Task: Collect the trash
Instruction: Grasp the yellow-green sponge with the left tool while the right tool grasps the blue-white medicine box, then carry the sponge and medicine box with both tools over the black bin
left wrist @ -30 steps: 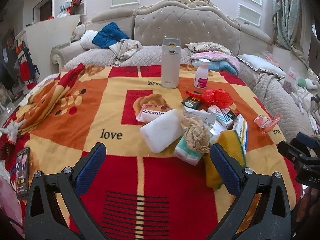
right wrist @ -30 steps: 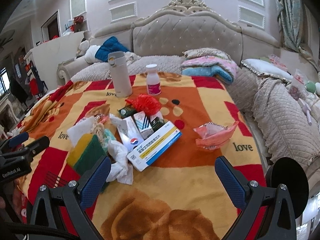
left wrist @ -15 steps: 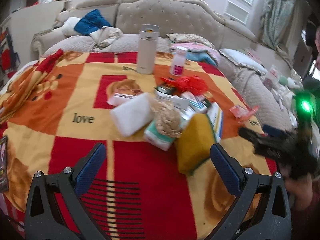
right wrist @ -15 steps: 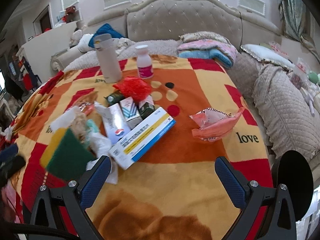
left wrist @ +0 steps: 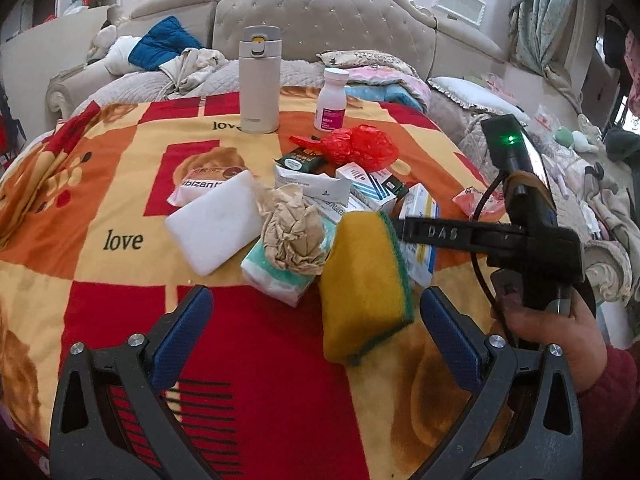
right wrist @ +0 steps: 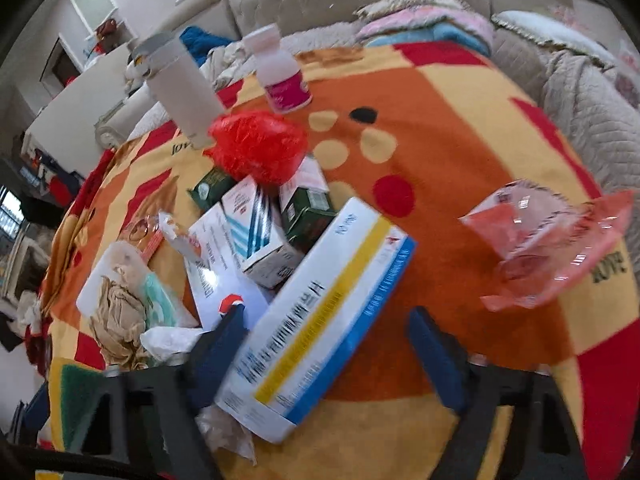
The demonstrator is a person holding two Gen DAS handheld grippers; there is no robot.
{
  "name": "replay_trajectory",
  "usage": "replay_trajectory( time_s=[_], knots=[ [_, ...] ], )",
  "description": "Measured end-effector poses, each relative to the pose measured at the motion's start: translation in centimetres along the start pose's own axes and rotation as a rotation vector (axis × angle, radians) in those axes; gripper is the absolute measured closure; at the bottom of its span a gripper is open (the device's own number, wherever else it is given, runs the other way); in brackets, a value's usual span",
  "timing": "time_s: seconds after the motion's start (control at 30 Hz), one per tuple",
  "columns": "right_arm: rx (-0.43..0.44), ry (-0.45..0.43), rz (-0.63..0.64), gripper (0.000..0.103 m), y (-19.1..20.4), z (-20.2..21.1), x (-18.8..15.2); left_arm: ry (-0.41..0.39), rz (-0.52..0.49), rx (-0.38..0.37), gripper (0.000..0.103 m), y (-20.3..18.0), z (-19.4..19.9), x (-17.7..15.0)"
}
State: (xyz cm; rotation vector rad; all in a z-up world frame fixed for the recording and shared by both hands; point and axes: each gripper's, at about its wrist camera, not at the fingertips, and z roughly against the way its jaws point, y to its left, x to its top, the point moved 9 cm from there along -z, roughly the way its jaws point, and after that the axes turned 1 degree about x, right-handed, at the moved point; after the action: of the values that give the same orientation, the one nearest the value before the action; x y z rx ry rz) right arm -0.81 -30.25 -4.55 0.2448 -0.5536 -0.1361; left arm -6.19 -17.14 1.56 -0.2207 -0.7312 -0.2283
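Note:
A pile of trash lies on the red and yellow blanket (left wrist: pixel 120 200). It includes a long white box with yellow and blue stripes (right wrist: pixel 320 308), small cartons (right wrist: pixel 260 236), a red plastic bag (left wrist: pixel 360 146), crumpled brown paper (left wrist: pixel 292 232) and a yellow-green sponge (left wrist: pixel 364 280). My right gripper (right wrist: pixel 326 350) straddles the near end of the long box. Its jaws are closing; the left pad is at the box's edge and the right pad stands apart. My left gripper (left wrist: pixel 316 336) is open just short of the sponge, holding nothing. A pink wrapper (right wrist: pixel 548 248) lies apart on the right.
A beige thermos (left wrist: pixel 259 80) and a white pill bottle (left wrist: pixel 332 100) stand upright at the back of the blanket. A white foam block (left wrist: pixel 216 224) lies left of the pile. A hand (left wrist: pixel 552 332) holds the right gripper at the right edge. Bedding and a padded headboard lie beyond.
The right gripper has dropped and tilted down onto the pile, and its jaws have narrowed around the long box. In the left view it has come in from the right. The left gripper moved closer.

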Motion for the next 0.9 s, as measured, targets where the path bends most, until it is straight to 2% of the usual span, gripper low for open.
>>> replay_trajectory(
  time_s=[0.1, 0.17, 0.2, 0.27, 0.3, 0.4, 0.47, 0.5, 0.63, 0.7, 0.9],
  knots=[
    [-0.02, -0.007, 0.047, 0.046, -0.4, 0.8, -0.1, 0.005, 0.004, -0.014, 0.019, -0.1, -0.5, 0.1],
    [-0.021, -0.002, 0.067, 0.053, -1.0, 1.8, -0.4, 0.02, 0.013, -0.027, 0.044, -0.2, -1.0, 0.0],
    [-0.029, 0.0, 0.082, 0.054, -1.2, 2.1, -0.5, 0.034, 0.023, -0.04, 0.05, -0.2, -1.2, -0.1],
    [-0.053, 0.011, 0.129, 0.055, -1.5, 3.0, -1.1, 0.061, 0.051, -0.068, 0.072, -0.1, -1.7, -0.4],
    [-0.061, 0.018, 0.144, 0.055, -1.5, 3.3, -1.4, 0.074, 0.068, -0.082, 0.077, 0.0, -1.9, -0.6],
    [-0.071, 0.075, 0.186, 0.055, -1.7, 3.3, -2.8, 0.084, 0.096, -0.093, 0.08, 0.3, -2.0, -0.8],
    [-0.078, 0.082, 0.179, 0.054, -2.1, 2.8, -3.2, 0.081, 0.104, -0.099, 0.08, 0.4, -1.8, -0.8],
    [-0.085, 0.076, 0.168, 0.051, -2.4, 2.6, -3.2, 0.08, 0.104, -0.101, 0.08, 0.3, -1.6, -0.7],
    [-0.109, 0.043, 0.171, 0.051, -2.6, 1.9, -3.2, 0.068, 0.078, -0.104, 0.08, -0.1, -0.2, -0.2],
    [-0.108, 0.031, 0.174, 0.058, -2.6, 2.3, -3.3, 0.061, 0.062, -0.106, 0.08, -0.5, 0.4, 0.1],
    [-0.064, -0.031, 0.151, 0.058, -3.3, 5.9, -3.5, 0.044, 0.046, -0.167, 0.08, -3.1, 1.9, 1.1]
  ],
)
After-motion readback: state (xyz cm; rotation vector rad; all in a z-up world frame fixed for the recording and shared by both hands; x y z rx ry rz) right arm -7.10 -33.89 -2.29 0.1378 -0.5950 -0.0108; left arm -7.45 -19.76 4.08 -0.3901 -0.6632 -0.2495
